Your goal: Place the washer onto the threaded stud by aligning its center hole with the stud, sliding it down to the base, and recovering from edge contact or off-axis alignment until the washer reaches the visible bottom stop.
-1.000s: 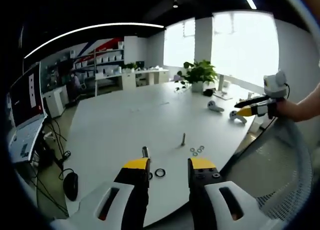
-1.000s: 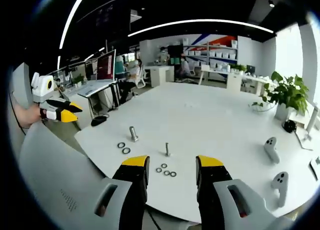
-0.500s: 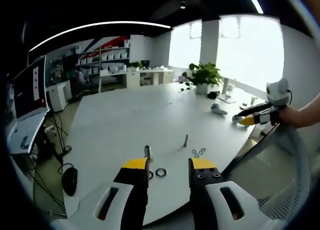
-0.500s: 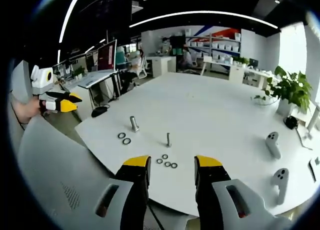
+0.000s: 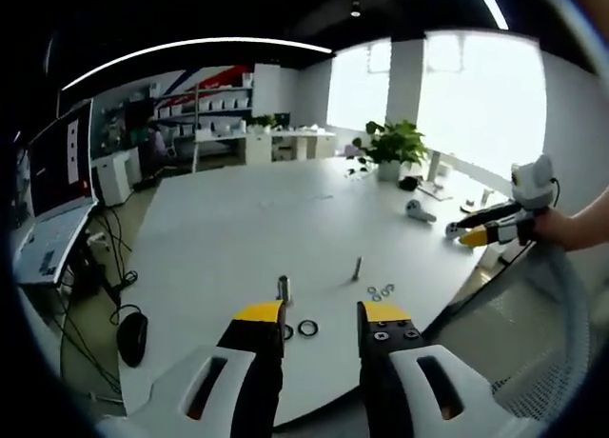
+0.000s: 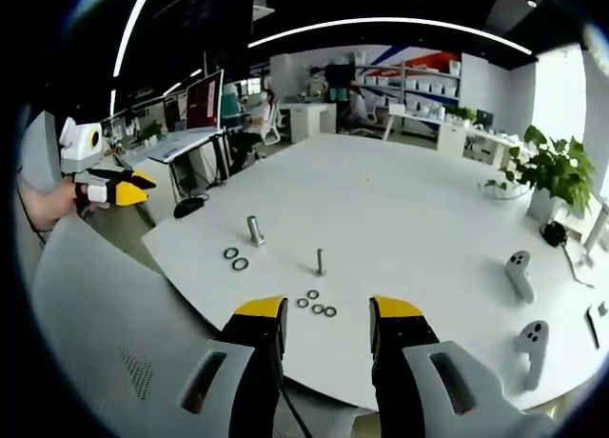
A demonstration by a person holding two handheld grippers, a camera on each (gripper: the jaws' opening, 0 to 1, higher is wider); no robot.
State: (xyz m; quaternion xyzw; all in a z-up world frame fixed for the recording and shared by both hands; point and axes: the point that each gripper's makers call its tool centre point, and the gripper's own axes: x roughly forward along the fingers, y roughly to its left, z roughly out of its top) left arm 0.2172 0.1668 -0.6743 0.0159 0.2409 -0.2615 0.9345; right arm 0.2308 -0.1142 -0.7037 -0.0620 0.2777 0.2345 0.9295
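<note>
While both tongs hang over the near edge of the big white tabletop (image 6: 400, 200), nothing is held in either one.

Seen from the right gripper view, the left tongs (image 6: 133, 188) sit far to the left, off the tabletop's edge, in a person's hand (image 6: 43, 202). Their yellow tips look close together, but I cannot tell for sure from here. Next come two dark rings (image 6: 235, 258), lying flat and just beside each other. A thick short bolt (image 6: 255, 230) stands upright just past them. More to the right, the thin threaded stud (image 6: 321, 262) stands upright on the tabletop with nothing on it. Four small washers (image 6: 317, 305) lie flat in a little bunch, nearer than the stud and a bit to its right. The right tongs (image 6: 326, 328) are wide open and empty, with the washers showing in the gap between the yellow tips. Far to the right lie two white hand controllers (image 6: 518, 275), and a green plant (image 6: 550, 176) stands behind them.

Seen from the left gripper view, the left tongs (image 5: 321, 326) are open and empty too. One dark ring (image 5: 306, 328) lies between the tips, the stud (image 5: 357, 268) stands farther off, and the washers (image 5: 380, 291) lie beside it.
</note>
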